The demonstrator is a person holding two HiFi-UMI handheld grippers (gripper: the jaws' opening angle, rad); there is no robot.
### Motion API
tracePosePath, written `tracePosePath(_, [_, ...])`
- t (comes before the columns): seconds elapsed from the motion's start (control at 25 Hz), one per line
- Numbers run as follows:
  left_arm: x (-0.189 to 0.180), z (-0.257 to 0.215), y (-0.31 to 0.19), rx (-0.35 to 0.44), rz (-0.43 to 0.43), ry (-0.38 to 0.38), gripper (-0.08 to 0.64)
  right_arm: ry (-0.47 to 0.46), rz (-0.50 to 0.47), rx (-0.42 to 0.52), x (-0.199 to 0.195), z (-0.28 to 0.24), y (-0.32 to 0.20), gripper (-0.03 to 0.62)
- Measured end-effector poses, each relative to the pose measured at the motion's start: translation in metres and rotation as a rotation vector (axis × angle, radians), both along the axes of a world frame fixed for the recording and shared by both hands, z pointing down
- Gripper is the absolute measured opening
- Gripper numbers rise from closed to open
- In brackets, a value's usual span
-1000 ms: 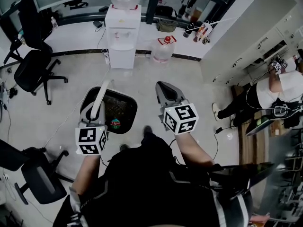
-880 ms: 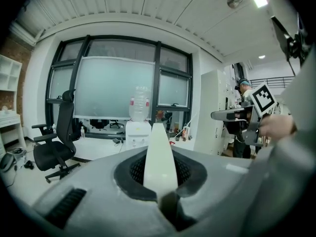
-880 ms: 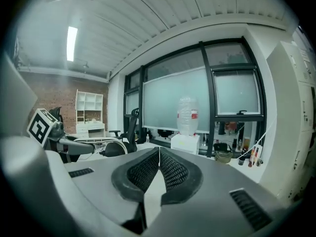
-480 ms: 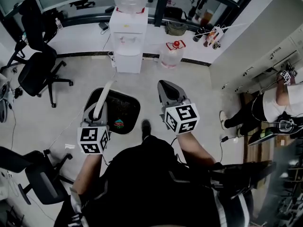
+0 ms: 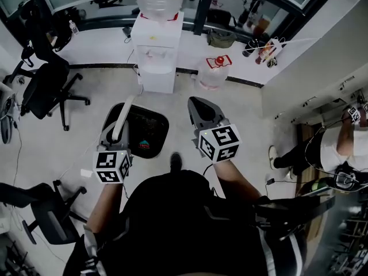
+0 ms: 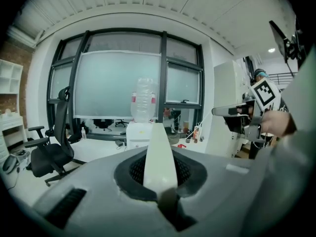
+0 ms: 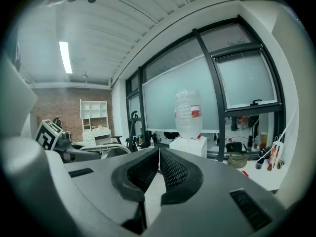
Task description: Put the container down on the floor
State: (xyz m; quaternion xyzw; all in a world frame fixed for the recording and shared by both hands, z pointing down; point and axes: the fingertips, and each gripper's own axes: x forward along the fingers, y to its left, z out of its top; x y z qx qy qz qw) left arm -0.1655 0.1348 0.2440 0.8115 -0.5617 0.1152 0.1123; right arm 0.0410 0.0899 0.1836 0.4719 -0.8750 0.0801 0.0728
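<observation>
The container is a black bin with a long white handle. It hangs over the pale floor in front of the person. My left gripper is shut on that handle, and in the left gripper view the white handle runs up between the jaws. My right gripper is level with it on the right, shut with nothing between its pads. The right gripper also shows at the right edge of the left gripper view.
A white water dispenser with a bottle on top stands ahead against the windows, with a water jug on the floor beside it. Black office chairs stand on the left. A person sits by white cabinets at the right.
The person carrying the grippers has walked on, so the floor, dispenser and jug have shifted in the head view. Both grippers and the bin keep their places in front of the body.
</observation>
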Motion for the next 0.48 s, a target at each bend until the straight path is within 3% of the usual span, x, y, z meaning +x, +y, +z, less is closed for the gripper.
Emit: tracePosePath(0.48, [0.039,0.010,-0.074,-0.032,-0.046,-0.021,0.031,0.012,-0.073,0.005,0.044,0.009,-0.074,0.009])
